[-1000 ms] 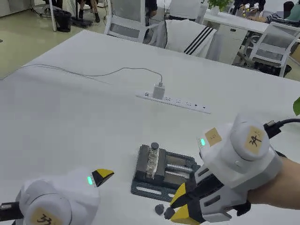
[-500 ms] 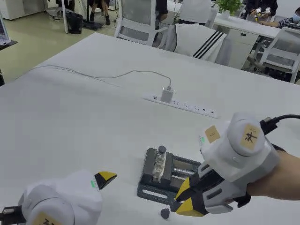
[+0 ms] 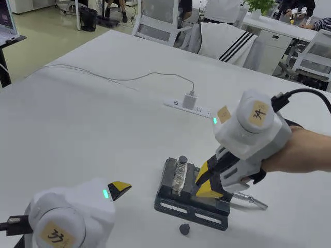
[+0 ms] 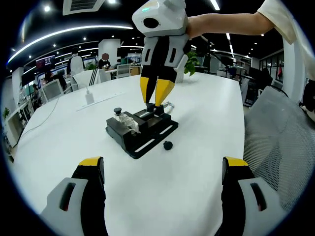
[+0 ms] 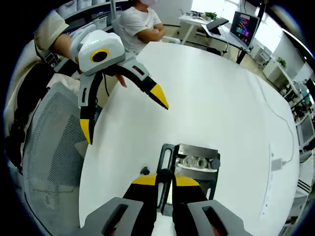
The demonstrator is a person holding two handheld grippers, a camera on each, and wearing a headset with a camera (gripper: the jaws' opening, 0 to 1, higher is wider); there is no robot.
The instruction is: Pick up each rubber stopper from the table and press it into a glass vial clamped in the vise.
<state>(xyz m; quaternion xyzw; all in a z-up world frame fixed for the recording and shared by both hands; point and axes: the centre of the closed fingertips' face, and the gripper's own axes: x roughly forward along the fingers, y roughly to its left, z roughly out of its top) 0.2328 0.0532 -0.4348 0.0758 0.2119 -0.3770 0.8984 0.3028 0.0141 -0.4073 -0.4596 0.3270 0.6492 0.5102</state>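
Observation:
A black vise [image 3: 176, 204] [image 4: 147, 135] [image 5: 166, 152] clamps a glass vial [image 3: 179, 175] [image 4: 125, 119] [image 5: 197, 161] that carries a dark stopper [image 3: 182, 159] [image 4: 117, 111]. My right gripper [image 3: 206, 185] [image 4: 156, 94] [image 5: 164, 178] hovers over the vise's right half, just right of the vial. Its jaws are shut on a small dark rubber stopper [image 5: 164, 174]. Another loose rubber stopper [image 3: 184, 229] [image 4: 168, 145] [image 5: 144, 171] lies on the table in front of the vise. My left gripper [image 3: 118, 190] [image 4: 162, 164] [image 5: 123, 115] stays low at the left, open, holding nothing.
A white power strip [image 3: 189, 107] with a charger plugged in and a cable [image 3: 103, 78] lies behind the vise. The vise's screw handle [image 3: 249, 199] sticks out to the right. Office chairs [image 3: 155, 23] stand beyond the white table [image 3: 77, 129].
My right gripper closed on one of two loose stoppers in front of the vise and rose up and back over the vise. One stopper stays on the table. The left gripper barely moved.

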